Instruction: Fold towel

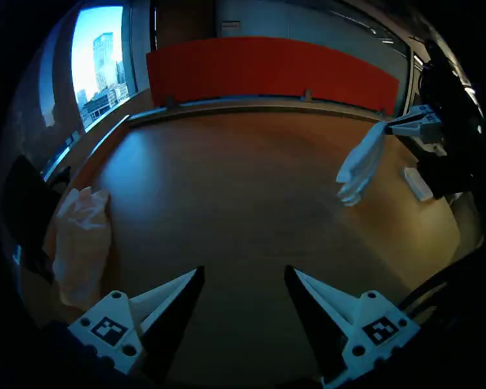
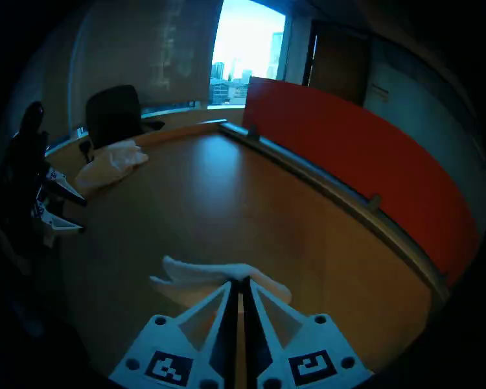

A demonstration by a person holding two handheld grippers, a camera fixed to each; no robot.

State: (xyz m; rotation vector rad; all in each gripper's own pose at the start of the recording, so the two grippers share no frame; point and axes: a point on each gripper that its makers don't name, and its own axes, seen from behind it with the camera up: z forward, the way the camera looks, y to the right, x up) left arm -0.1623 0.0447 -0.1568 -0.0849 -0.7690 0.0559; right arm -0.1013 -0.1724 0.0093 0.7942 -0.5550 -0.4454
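A white towel hangs above the wooden table, pinched at its top corner by my right gripper at the far right of the left gripper view. In the right gripper view the same towel drapes just past the shut right gripper, both fingers pressing on the cloth. My left gripper stands open low over the table with nothing between its fingers. Across the table it appears again as the left gripper, held by a dark-sleeved person.
A heap of crumpled pale towels lies at the table's left edge, also seen as the towel heap. A red divider runs along the back. A small white object lies at right. A black chair stands by the window.
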